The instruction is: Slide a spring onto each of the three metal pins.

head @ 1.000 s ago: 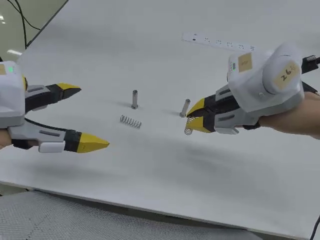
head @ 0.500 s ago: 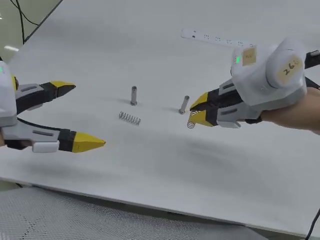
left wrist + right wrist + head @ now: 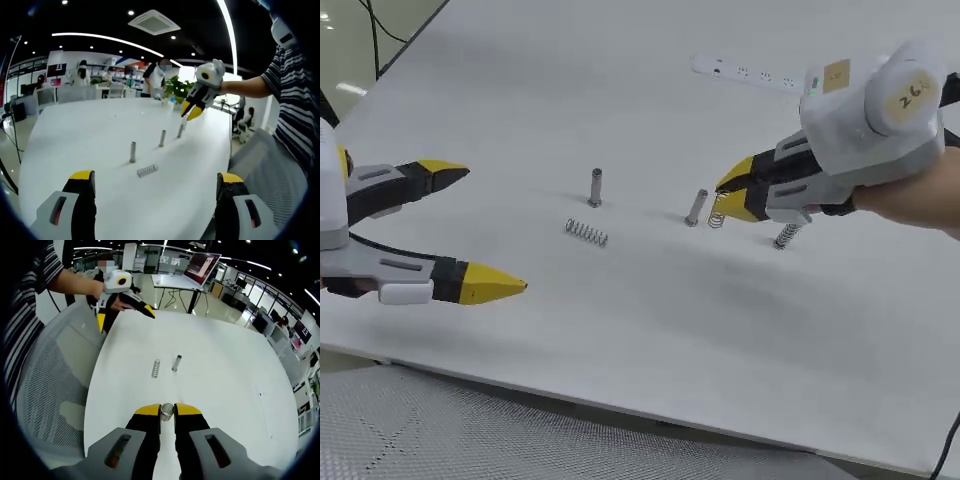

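The right gripper point(image 3: 725, 200) pinches a spring point(image 3: 717, 213) between its yellow tips and holds it just beside the top of the middle pin point(image 3: 696, 207), which stands bare near the centre of the bench point(image 3: 620, 340). The right-hand pin point(image 3: 786, 236), nearer the bench's right edge, already wears a coil. The left-hand pin point(image 3: 596, 187) is bare, with a loose spring point(image 3: 586, 232) lying just on its near-edge side. The left gripper point(image 3: 470, 228) hangs over the near left corner, jaws spread wide and holding nothing.

The main risk is probably misalignment. If the spring's bore is not in line with the pin, its end coil will likely catch on the pin's tip and buckle, or spring out of the pinch and roll away. The middle pin looks slightly tilted in the head view (I cannot tell whether the pins are fixed to the bench), so a sideways nudge from the tips might knock it over. Too hard a squeeze could also flatten the coils and narrow the opening. The left gripper is well apart, too far to steady anything.
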The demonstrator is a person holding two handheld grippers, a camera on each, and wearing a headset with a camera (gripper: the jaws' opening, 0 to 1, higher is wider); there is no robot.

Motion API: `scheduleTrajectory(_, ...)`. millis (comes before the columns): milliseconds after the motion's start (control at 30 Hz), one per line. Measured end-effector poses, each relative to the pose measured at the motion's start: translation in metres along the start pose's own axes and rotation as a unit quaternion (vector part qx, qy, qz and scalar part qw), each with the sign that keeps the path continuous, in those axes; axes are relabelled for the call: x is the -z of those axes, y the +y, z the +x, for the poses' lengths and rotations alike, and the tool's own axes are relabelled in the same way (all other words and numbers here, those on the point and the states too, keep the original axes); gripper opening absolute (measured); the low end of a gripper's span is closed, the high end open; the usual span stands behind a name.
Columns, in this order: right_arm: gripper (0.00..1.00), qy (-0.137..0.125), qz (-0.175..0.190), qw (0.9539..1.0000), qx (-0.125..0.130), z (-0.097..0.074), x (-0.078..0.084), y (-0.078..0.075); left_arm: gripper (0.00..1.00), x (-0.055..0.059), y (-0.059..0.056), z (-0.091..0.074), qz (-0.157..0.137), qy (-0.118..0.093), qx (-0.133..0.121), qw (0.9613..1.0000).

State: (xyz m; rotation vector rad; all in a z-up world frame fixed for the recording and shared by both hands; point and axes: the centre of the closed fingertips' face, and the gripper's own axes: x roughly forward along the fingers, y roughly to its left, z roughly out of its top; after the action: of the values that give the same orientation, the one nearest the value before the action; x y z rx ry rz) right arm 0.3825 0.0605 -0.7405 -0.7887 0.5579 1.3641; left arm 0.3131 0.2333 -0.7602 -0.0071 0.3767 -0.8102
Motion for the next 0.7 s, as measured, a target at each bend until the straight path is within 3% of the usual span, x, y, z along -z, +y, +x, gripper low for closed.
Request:
scheduleTrajectory(367, 0.07, -0.018, 0.077, 0.9958, 0.046, 0.004, 0.000, -0.044, 0.98, 0.001, -0.001, 0.001, -0.002, 0.001, 0.000, 1.0000)
scheduleTrajectory(700, 0.07, -0.014, 0.097, 0.9942, 0.044, 0.015, 0.004, -0.055, 0.98, 0.000, 0.000, 0.000, -0.003, 0.002, -0.003, 1.0000)
